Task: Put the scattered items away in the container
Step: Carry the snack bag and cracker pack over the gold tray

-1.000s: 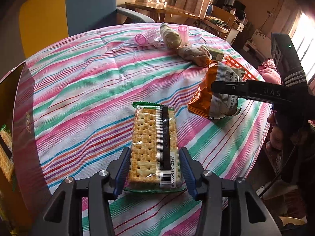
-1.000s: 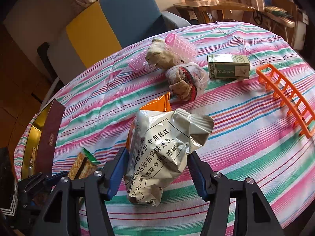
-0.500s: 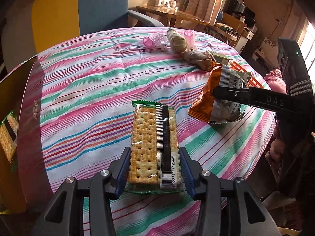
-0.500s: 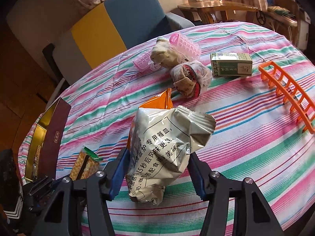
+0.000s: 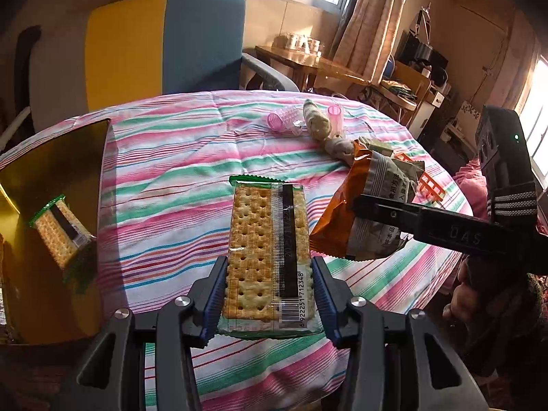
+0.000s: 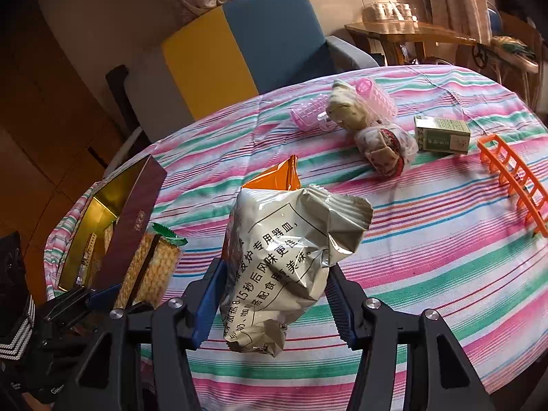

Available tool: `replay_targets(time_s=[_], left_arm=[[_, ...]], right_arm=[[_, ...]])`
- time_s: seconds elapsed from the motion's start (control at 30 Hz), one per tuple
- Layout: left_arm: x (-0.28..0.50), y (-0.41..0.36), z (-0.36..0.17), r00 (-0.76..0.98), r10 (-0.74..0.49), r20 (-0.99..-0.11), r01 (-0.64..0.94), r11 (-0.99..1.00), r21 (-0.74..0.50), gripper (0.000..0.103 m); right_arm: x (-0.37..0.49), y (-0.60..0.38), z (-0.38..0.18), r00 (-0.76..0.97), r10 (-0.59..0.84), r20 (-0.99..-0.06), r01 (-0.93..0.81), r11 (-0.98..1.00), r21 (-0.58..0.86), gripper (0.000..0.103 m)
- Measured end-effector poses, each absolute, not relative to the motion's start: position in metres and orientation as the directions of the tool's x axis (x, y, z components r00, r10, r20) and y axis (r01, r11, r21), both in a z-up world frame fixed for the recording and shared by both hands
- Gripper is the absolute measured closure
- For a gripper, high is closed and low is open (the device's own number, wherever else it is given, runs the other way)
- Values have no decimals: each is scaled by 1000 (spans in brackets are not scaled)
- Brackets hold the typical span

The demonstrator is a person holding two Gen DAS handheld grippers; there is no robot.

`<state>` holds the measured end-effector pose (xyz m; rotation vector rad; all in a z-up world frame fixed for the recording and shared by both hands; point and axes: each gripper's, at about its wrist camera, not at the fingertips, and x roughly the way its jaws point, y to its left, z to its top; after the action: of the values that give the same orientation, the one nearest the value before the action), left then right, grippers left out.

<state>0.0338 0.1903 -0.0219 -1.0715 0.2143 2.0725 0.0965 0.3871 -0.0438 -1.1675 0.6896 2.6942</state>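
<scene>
My left gripper (image 5: 269, 299) is shut on a clear cracker packet (image 5: 267, 250), held above the striped tablecloth. The right gripper (image 6: 272, 303) is shut on a crumpled grey and orange snack bag (image 6: 291, 260), also lifted. In the left wrist view that snack bag (image 5: 370, 212) hangs at the right in the right gripper (image 5: 404, 215). The container, a maroon box with a gold lining (image 6: 137, 219), stands at the table's left edge; its gold inner wall (image 5: 51, 205) mirrors the crackers. The right wrist view shows the cracker packet (image 6: 150, 267) beside the box, and cracker packets inside it.
Toward the far side of the table lie pink hair rollers (image 6: 308, 116), bundled socks (image 6: 346, 106), a wrapped bundle (image 6: 383, 147), a green box (image 6: 441, 135) and an orange plastic rack (image 6: 513, 178). A blue and yellow armchair (image 5: 164, 44) stands behind the round table (image 5: 178, 144).
Both grippers have risen and drawn back with their loads. The left gripper with the crackers has moved closer to the gold-lined box, which now fills more of the left side.
</scene>
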Motion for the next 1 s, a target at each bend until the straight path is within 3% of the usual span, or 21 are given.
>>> replay_targets(time_s=[0.33,0.67,1.0], left_arm=[[17,132,2,-487,509,-709,-584,-794,-169,55],[-40,48,5,-622,323,-713,-348,-930,-118,55],[-86,10,-17,-626,224,-747,-255,-964,-76,55]], right_arm=[[64,336,-15,-722,-172,-670,-132,-917,377,45],[-8,245,13,-697,-305,-649,106,-939,328,45],[-73,166,3,-605,-345,-717,248,-938,242,45]])
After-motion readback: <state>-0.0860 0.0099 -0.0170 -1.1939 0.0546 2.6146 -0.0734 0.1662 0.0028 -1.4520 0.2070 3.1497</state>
